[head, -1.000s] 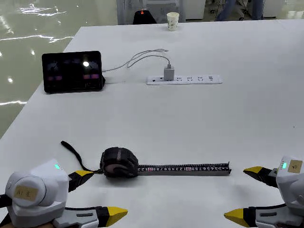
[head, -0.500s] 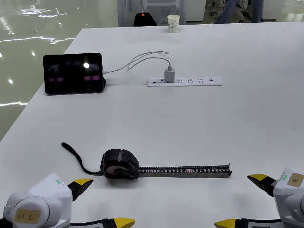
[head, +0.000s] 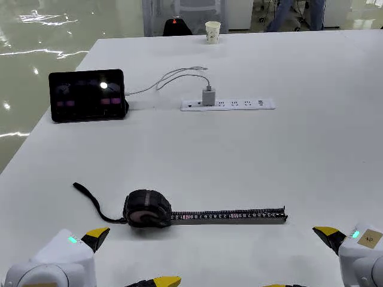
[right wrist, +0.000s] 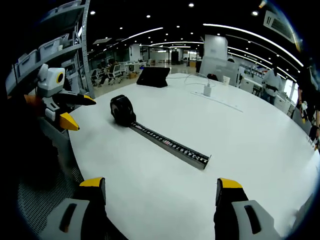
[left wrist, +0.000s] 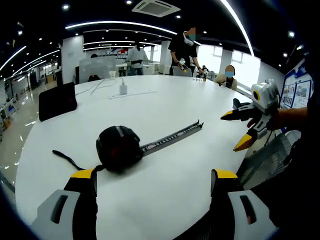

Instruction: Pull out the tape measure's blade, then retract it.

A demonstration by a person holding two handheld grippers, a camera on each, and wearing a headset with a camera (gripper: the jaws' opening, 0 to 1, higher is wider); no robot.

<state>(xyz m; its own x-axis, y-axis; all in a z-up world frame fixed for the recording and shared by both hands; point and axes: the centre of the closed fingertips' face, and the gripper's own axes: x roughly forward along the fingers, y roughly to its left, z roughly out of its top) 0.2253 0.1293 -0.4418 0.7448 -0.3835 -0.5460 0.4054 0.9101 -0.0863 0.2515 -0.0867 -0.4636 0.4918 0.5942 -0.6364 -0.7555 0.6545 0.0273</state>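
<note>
A black tape measure [head: 146,208] lies on the white table [head: 239,155], its blade [head: 230,214] pulled out to the right and resting flat, its wrist strap [head: 90,197] trailing left. My left gripper [head: 128,257] hovers open at the near left edge, short of the case [left wrist: 118,146]. Over at the near right, my right gripper [head: 299,260] is open too, nearer than the blade's hooked tip [right wrist: 204,161]. The case [right wrist: 122,109] and blade [right wrist: 167,144] lie ahead in the right gripper view. Neither gripper touches the tape.
A dark tablet [head: 88,95] stands at the far left. A white power strip [head: 229,104] with a plugged charger and cable lies mid-table. A paper cup [head: 212,31] sits at the far edge. People stand beyond the table [left wrist: 187,47].
Both grippers have drawn back toward the near edge, lower in the head view. The tape measure and its extended blade have stayed put; the head camera has shifted slightly.
</note>
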